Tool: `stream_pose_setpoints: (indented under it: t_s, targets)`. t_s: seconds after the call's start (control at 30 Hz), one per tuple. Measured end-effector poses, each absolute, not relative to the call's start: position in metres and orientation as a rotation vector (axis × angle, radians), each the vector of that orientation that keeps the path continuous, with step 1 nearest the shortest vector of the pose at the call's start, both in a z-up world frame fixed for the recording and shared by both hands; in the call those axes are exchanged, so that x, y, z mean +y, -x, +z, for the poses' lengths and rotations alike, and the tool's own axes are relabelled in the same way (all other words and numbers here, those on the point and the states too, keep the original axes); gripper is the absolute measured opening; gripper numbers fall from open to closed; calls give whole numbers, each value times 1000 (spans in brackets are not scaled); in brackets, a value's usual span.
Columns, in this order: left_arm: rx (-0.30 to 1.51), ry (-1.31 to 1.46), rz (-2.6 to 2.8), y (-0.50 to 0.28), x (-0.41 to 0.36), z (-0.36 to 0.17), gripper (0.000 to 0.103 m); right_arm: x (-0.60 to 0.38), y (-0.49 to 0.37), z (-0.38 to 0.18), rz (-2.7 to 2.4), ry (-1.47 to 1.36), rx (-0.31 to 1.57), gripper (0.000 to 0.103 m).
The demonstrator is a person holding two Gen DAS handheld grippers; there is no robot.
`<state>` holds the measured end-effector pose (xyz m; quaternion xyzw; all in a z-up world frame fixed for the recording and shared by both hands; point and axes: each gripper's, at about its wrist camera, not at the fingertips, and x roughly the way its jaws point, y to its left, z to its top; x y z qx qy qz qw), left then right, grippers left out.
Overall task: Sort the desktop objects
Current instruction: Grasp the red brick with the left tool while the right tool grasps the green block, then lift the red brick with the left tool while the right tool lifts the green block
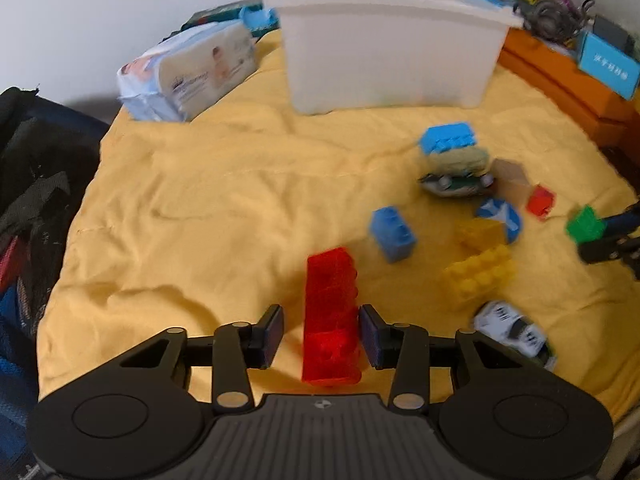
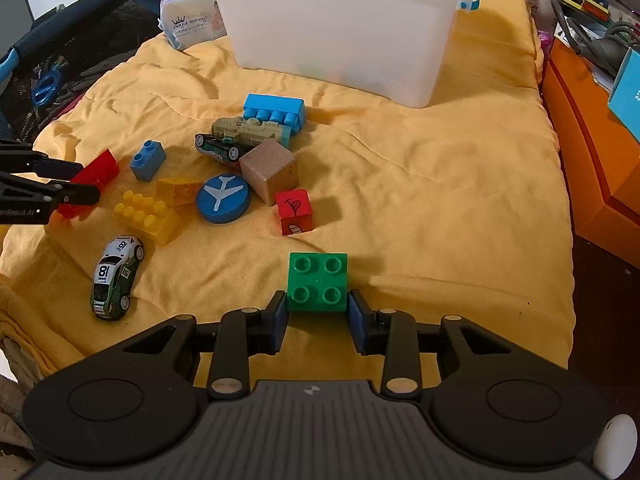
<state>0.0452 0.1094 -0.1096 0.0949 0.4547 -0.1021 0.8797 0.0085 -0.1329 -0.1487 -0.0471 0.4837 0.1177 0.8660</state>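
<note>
Clamped between the blue pads of the right gripper [image 2: 317, 314], a green four-stud brick [image 2: 318, 282] sits over the yellow cloth [image 2: 440, 208]. Across the spread, the left gripper [image 1: 321, 334] straddles a long red brick [image 1: 331, 316]; its right pad touches the brick while a narrow gap shows at the left pad, so the jaws are not closed on it. Between the two lie a white-and-green toy car [image 2: 115, 277], yellow bricks [image 2: 146, 214], a small blue brick [image 2: 147, 160], a blue disc with a plane symbol [image 2: 223, 198], a red printed cube [image 2: 294, 211] and a tan cube [image 2: 272, 170]. Behind stands a translucent white bin [image 2: 340, 28], with a pack of wipes [image 2: 192, 24] just beside it.
</note>
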Motion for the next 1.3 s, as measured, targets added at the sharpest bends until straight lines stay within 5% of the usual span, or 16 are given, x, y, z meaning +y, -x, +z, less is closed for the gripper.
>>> stream_pose_setpoints:
  t_s: [0.03,0.3,0.37,0.43,0.67,0.97,1.1,1.23,1.3]
  targets:
    - [939,-198,-219,-44,111,-110,28,-132,-8,-149,245,99,1013,37]
    - [1030,196,-426,-42,117,-102,29,-132,-7,-149,238,101,1015,37]
    - [1040,123,-384,-41,107,-105,33,-131,-6,-149,239,102,1016,37]
    - [1019,-8,-318,-37,96,-103,52,-130,-4,-149,240,103,1015,37]
    - [862,-176,-404,-12,72,-80,53,-129,-1,-149,235,101,1014,38]
    - [942,-156,-350,-21,75,-100,52,-128,0,-149,233,104,1013,38]
    - [953,-73,-273,-25,97,-105,49,-129,0,-149,234,104,1012,38]
    - [955,-51,-225,-24,110,-108,27,-128,0,-149,230,101,1012,39]
    - [952,-35,-243,-23,114,-108,25,-128,0,-149,230,101,1012,39]
